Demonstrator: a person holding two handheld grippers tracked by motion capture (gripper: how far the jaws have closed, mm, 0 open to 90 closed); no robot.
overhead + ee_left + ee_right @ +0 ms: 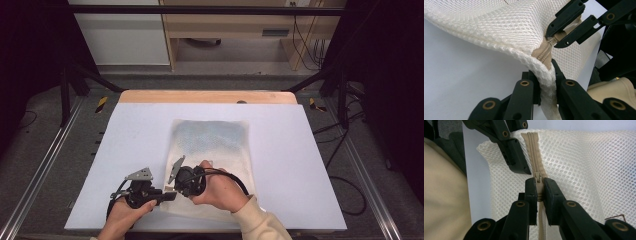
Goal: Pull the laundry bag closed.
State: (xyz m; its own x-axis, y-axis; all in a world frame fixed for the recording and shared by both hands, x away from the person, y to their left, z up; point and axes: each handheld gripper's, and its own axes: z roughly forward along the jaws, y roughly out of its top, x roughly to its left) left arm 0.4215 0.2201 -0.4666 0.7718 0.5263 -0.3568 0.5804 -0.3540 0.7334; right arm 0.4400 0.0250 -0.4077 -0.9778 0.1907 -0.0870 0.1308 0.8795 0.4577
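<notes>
Left hand-held gripper (546,82) pinches mesh bag (506,27) edge; right hand-held gripper (539,192) pinches zipper pull (538,185)

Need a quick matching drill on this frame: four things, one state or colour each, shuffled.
Things:
1. left hand-held gripper
2. right hand-held gripper
3. mesh bag
4. zipper tape

States:
A. tan
B. shut on the zipper pull
C. white, lying on the table with its near corner lifted
D. shut on the bag's corner edge

Pairs: 1-D, 2-B, 3-C, 4-A
</notes>
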